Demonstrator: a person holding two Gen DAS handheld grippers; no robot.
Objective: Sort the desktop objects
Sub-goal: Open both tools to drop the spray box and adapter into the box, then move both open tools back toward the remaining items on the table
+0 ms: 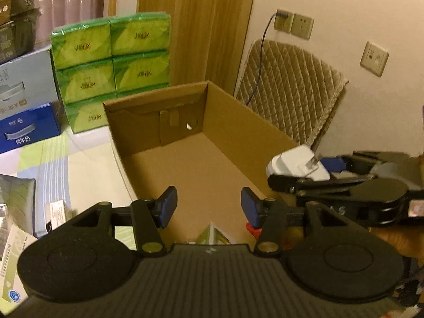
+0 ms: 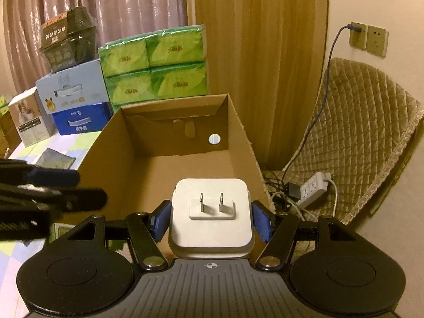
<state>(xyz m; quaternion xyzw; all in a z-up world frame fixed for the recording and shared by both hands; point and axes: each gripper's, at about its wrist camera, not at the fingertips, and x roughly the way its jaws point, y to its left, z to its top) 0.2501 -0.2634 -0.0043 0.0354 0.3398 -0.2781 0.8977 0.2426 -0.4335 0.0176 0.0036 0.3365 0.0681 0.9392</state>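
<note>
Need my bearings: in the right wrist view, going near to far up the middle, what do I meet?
White charger clamped in the right tool → cardboard box, open → green tissue packs → curtain.

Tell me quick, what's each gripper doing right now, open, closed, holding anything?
Left gripper: open, nothing between its fingers.
Right gripper: closed on the square white plastic plug adapter, prongs facing forward.
</note>
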